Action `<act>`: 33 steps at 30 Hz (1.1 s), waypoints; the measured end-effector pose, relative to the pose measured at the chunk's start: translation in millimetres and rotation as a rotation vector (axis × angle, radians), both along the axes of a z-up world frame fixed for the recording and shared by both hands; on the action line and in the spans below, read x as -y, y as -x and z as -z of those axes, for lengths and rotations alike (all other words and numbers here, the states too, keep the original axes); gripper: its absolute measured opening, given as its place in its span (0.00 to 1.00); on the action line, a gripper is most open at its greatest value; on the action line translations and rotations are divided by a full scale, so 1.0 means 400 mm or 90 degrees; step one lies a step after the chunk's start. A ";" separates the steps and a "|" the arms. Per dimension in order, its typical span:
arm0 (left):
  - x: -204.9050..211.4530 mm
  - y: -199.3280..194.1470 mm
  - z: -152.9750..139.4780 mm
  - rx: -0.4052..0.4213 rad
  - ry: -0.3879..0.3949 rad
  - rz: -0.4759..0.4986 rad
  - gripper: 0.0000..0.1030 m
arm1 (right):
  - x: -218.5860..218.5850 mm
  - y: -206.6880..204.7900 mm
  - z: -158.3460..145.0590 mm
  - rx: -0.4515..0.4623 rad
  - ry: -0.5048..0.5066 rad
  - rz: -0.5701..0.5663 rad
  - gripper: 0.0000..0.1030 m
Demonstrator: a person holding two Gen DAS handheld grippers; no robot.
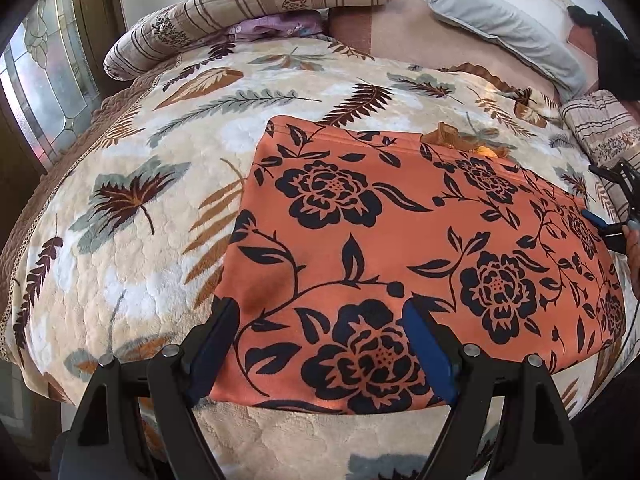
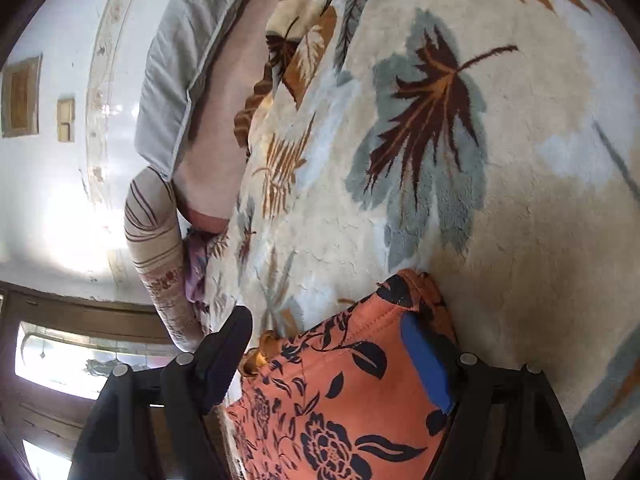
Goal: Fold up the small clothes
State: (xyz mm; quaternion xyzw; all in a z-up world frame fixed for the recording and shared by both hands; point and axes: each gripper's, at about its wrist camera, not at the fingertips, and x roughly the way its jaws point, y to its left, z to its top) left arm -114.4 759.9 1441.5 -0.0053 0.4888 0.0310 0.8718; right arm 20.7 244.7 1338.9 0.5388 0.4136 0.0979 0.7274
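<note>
An orange garment (image 1: pixel 400 240) with a black flower print lies spread flat on a leaf-patterned blanket (image 1: pixel 140 200). My left gripper (image 1: pixel 320 344) is open over the garment's near left corner, and the cloth lies flat between its blue-padded fingers (image 1: pixel 424 344). My right gripper (image 1: pixel 608 228) shows at the garment's right edge. In the right wrist view, which is rolled sideways, the right gripper (image 2: pixel 328 344) is open around a corner of the orange garment (image 2: pixel 340 400). The cloth edge lies beside one blue pad (image 2: pixel 424 360), and the pads do not press on it.
A rolled striped quilt (image 1: pixel 248 8), a purple cloth (image 1: pixel 276 26) and a grey pillow (image 1: pixel 500 20) lie at the far side of the bed. A folded striped piece (image 1: pixel 600 128) sits at the right. A patterned glass door (image 1: pixel 44 92) stands at the left.
</note>
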 end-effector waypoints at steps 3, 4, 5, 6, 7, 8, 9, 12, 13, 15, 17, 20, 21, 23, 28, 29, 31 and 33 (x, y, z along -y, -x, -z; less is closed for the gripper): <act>0.005 -0.010 -0.002 0.004 0.010 0.008 0.81 | -0.029 0.052 -0.054 0.030 0.027 -0.025 0.77; 0.011 -0.012 -0.004 0.008 0.012 0.012 0.81 | -0.045 0.086 -0.076 0.043 0.032 -0.035 0.77; 0.019 -0.015 -0.006 0.012 0.013 0.018 0.81 | -0.061 0.114 -0.093 0.052 0.037 -0.044 0.77; 0.029 -0.018 -0.005 0.013 0.010 0.023 0.81 | -0.085 0.155 -0.113 0.062 0.044 -0.061 0.77; 0.037 -0.020 -0.004 0.012 0.005 0.025 0.81 | -0.101 0.185 -0.124 0.068 0.044 -0.072 0.77; 0.042 -0.021 -0.005 0.012 0.001 0.025 0.81 | -0.119 0.222 -0.130 0.073 0.038 -0.081 0.77; 0.047 -0.019 -0.005 0.013 0.002 0.027 0.81 | -0.138 0.265 -0.131 0.074 0.033 -0.089 0.77; 0.059 -0.009 -0.006 0.009 0.005 0.029 0.81 | -0.187 0.344 -0.113 0.056 0.066 -0.114 0.77; 0.062 -0.003 -0.007 0.009 0.006 0.030 0.81 | -0.199 0.358 -0.097 0.044 0.081 -0.119 0.77; 0.067 0.006 -0.010 0.009 0.006 0.037 0.81 | -0.212 0.377 -0.048 -0.003 0.088 -0.125 0.77; 0.071 0.017 -0.017 0.014 0.000 0.041 0.81 | -0.205 0.396 -0.056 0.006 0.083 -0.107 0.77; 0.072 0.026 -0.023 0.020 -0.002 0.042 0.81 | -0.210 0.415 -0.104 0.048 0.073 -0.112 0.78; 0.071 0.026 -0.023 0.019 -0.001 0.040 0.81 | -0.214 0.412 -0.105 0.050 0.077 -0.113 0.80; 0.067 0.028 -0.023 0.017 0.002 0.041 0.81 | -0.207 0.409 -0.066 0.010 0.103 -0.111 0.82; 0.068 0.033 -0.023 0.015 -0.001 0.043 0.81 | -0.198 0.432 -0.105 0.043 0.094 -0.091 0.82; 0.067 0.032 -0.022 0.013 0.002 0.044 0.81 | -0.200 0.439 -0.120 0.058 0.109 -0.091 0.82; 0.068 0.032 -0.019 0.010 0.003 0.044 0.81 | -0.197 0.439 -0.113 0.055 0.123 -0.098 0.82; 0.072 0.032 -0.015 0.006 0.003 0.049 0.81 | -0.171 0.441 -0.055 -0.008 0.114 -0.074 0.82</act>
